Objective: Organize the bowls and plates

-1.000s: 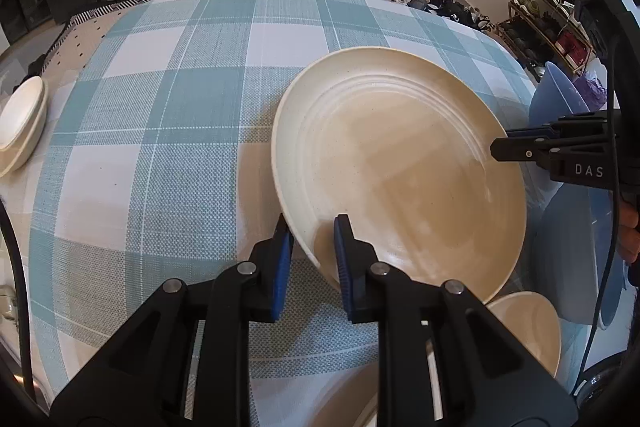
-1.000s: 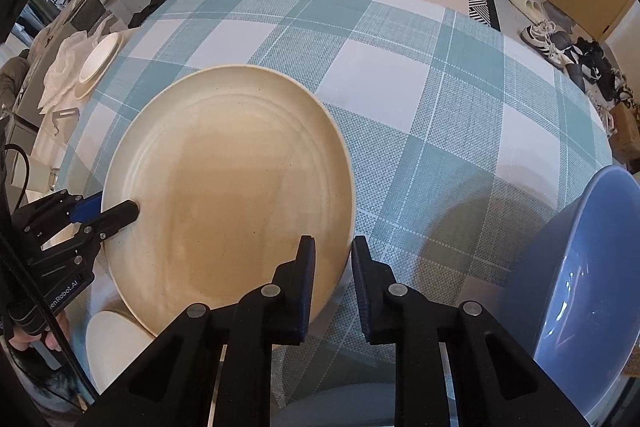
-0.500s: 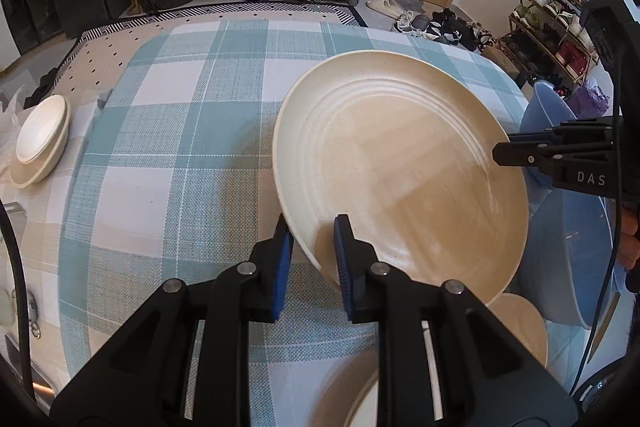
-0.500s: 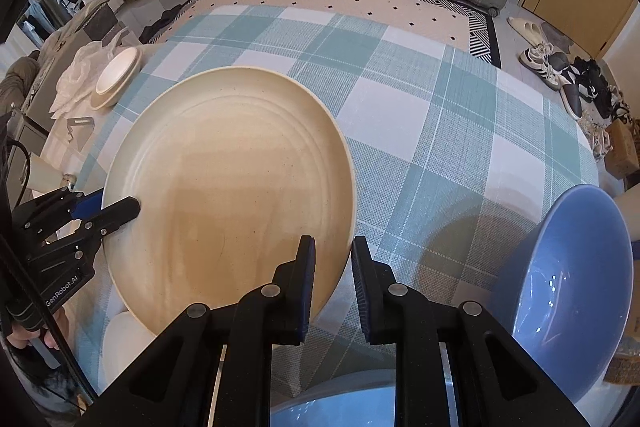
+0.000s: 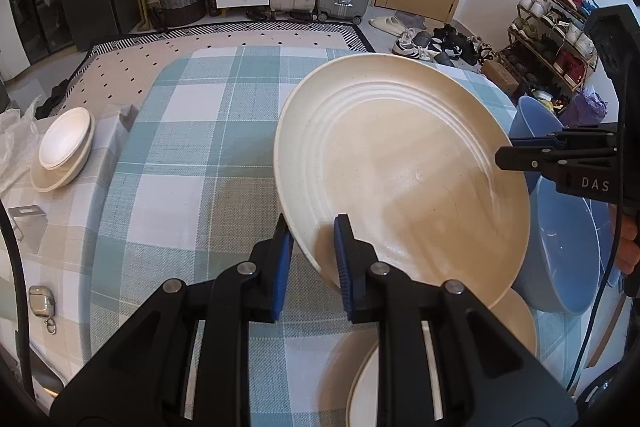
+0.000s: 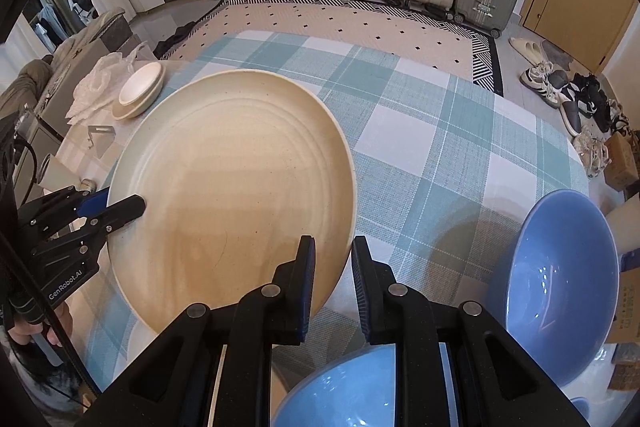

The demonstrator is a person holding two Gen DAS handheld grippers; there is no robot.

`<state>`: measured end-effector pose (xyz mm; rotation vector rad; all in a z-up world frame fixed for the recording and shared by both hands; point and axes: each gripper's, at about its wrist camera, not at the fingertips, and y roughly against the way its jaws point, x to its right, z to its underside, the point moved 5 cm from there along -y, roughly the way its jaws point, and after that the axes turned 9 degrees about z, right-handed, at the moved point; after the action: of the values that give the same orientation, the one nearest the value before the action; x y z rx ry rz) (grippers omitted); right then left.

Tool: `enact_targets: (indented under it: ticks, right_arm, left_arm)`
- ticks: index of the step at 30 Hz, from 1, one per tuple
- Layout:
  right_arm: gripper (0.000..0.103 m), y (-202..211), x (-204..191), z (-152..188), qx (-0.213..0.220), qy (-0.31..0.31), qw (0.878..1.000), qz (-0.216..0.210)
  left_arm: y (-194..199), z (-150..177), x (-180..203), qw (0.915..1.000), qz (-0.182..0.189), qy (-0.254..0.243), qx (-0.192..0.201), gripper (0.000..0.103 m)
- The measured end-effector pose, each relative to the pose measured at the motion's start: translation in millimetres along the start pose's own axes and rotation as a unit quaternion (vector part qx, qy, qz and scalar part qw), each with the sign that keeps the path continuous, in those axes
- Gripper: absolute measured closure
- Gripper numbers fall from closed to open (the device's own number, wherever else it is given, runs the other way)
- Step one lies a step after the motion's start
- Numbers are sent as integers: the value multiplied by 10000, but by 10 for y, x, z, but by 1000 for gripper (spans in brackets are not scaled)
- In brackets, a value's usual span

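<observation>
Left wrist view: large cream plate [image 5: 400, 179], mid-frame above the checked tablecloth [image 5: 192, 163], is clamped at opposite rims by left gripper [image 5: 312, 247] and right gripper [image 5: 504, 157]; it should be kept level, both grips matched, clear of the blue bowl [image 5: 568, 247].

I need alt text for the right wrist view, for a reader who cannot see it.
A large cream plate is held above a teal checked tablecloth, its rim gripped by the right gripper in front and the left gripper at its left edge. Blue bowls sit at the right, and small cream dishes are stacked far left.
</observation>
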<state>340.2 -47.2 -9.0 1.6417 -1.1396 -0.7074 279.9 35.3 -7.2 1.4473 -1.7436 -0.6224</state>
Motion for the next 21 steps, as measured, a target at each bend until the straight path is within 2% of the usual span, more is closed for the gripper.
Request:
enact_targets:
  ticks: [21]
  right_arm:
    - [84, 660, -277, 424, 477, -63, 9985, -250]
  left_arm:
    - [872, 431, 256, 9992, -184, -259, 243, 85]
